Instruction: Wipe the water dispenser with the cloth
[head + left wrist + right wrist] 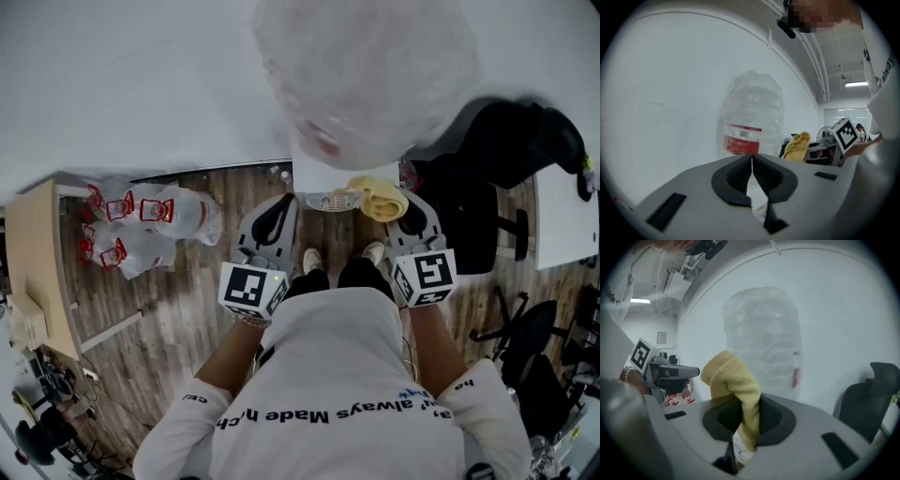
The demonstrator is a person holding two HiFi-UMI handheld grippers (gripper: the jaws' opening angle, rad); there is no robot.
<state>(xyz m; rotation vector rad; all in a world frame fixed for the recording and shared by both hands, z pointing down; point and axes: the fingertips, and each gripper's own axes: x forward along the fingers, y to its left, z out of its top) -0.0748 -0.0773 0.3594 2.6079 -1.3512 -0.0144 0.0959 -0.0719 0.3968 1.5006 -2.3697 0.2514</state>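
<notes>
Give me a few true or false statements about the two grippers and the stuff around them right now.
The right gripper holds a yellow cloth. True.
The left gripper is wide open. False: its jaws are together, with nothing between them.
The water bottle carries a red label. True.
The black chair stands on the person's left. False: it is on the right.
</notes>
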